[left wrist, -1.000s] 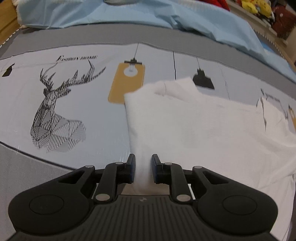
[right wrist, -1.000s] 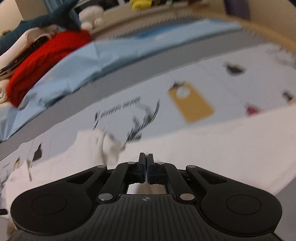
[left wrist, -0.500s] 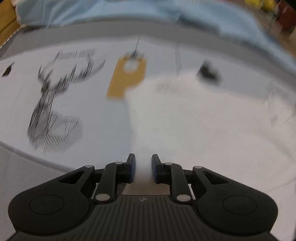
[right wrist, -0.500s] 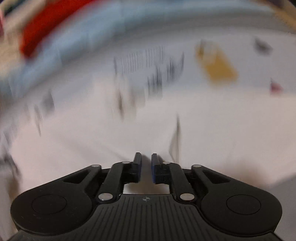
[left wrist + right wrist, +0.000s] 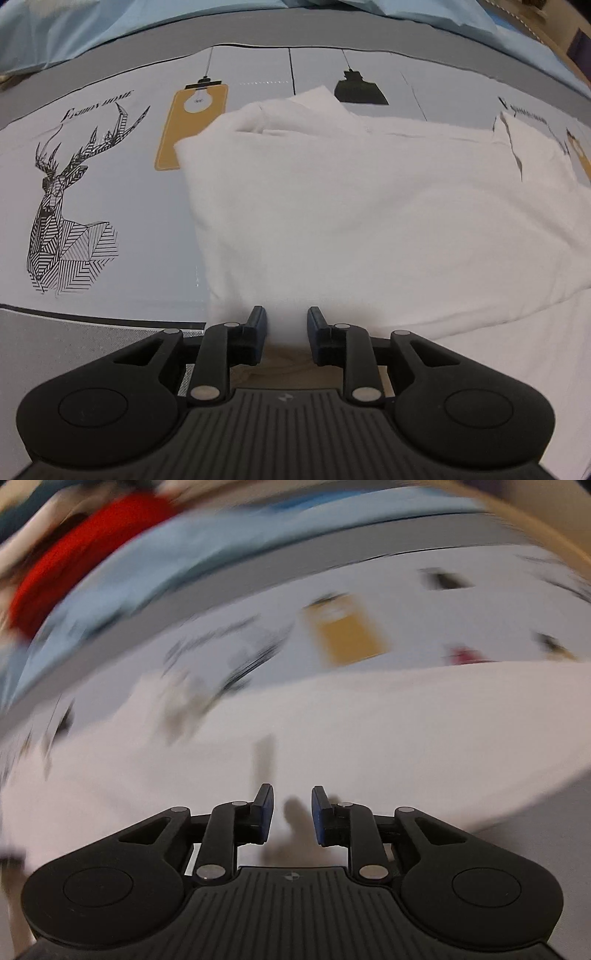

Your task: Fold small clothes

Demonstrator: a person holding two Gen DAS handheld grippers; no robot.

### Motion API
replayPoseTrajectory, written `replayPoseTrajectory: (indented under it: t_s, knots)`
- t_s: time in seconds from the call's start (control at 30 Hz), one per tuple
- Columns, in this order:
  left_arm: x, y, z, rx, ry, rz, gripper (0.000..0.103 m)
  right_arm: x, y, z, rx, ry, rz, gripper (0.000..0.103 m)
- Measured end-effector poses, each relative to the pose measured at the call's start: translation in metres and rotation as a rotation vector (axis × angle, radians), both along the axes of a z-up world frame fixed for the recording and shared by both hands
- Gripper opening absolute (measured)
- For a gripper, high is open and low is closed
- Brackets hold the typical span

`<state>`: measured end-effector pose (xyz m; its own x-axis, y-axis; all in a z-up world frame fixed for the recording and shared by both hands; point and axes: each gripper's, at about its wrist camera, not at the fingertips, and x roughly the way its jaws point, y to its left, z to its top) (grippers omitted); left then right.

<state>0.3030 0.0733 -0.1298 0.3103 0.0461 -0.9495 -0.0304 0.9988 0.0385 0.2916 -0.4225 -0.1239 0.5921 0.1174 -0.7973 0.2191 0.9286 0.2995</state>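
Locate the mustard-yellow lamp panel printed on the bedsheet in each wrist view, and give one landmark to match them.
Left wrist: the yellow lamp panel sits upper left, its lower corner tucked behind the white garment.
Right wrist: blurred, upper right of centre, just beyond the garment.
Shared landmark: the light blue cloth behind the sheet's grey border.

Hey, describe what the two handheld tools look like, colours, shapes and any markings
Both look alike: the left tool and right tool have matte black bodies with a ribbed centre plate bearing a small logo, round caps on each side, silver rivets on the linkage arms, and blue pads on short black fingers. No cables or sleeves show.
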Motion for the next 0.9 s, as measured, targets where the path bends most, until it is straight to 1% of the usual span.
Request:
replayPoseTrajectory:
  t_s: [0.1,0.23,0.27,0.3,0.33,0.37,0.43,0.5,0.57,0.73,0.77,0.8,0.83,0.87,0.9]
  knots:
    - [-0.001,-0.002,0.0,0.008,-0.002,-0.012,0.028,-0.016,-0.05,0.002,-0.009,-0.05,-0.227,0.024]
    - [0.001,-0.001,-0.003,0.014,-0.001,-0.019,0.028,-0.047,-0.118,-0.004,-0.03,-0.081,-0.539,0.024]
    - [0.002,-0.001,-0.004,0.014,-0.001,-0.019,0.028,-0.054,-0.133,-0.007,-0.032,-0.079,-0.608,0.028]
    - [0.003,0.001,-0.006,0.016,-0.001,-0.021,0.028,-0.063,-0.149,-0.012,-0.024,-0.077,-0.681,0.037]
    - [0.003,0.0,-0.006,0.019,-0.002,-0.026,0.028,-0.068,-0.162,-0.018,-0.008,-0.078,-0.732,0.042]
    - [0.002,-0.001,-0.007,0.023,-0.003,-0.029,0.028,-0.075,-0.175,-0.025,0.01,-0.076,-0.779,0.045]
    - [0.002,-0.002,-0.007,0.027,-0.004,-0.033,0.028,-0.083,-0.196,-0.036,0.036,-0.072,-0.851,0.045]
    - [0.001,-0.002,-0.006,0.027,-0.007,-0.036,0.028,-0.088,-0.213,-0.046,0.057,-0.066,-0.904,0.045]
    - [0.0,-0.002,-0.006,0.026,-0.009,-0.039,0.028,-0.089,-0.221,-0.052,0.086,-0.094,-0.93,0.045]
    - [-0.002,-0.002,-0.006,0.031,-0.014,-0.047,0.028,-0.075,-0.231,-0.062,0.138,-0.16,-0.892,0.045]
    - [-0.002,-0.003,-0.006,0.031,-0.014,-0.047,0.028,-0.07,-0.228,-0.062,0.121,-0.16,-0.876,0.036]
    - [-0.001,-0.003,-0.006,0.031,-0.013,-0.046,0.028,-0.066,-0.225,-0.061,0.107,-0.159,-0.863,0.011]
    - [-0.001,-0.003,-0.006,0.03,-0.012,-0.045,0.028,-0.065,-0.224,-0.061,0.123,-0.156,-0.849,0.003]
    - [-0.001,-0.003,-0.006,0.028,-0.013,-0.046,0.028,-0.068,-0.225,-0.06,0.149,-0.158,-0.852,0.003]
    - [-0.001,-0.002,-0.005,0.027,-0.012,-0.046,0.028,-0.071,-0.223,-0.057,0.152,-0.171,-0.876,0.003]
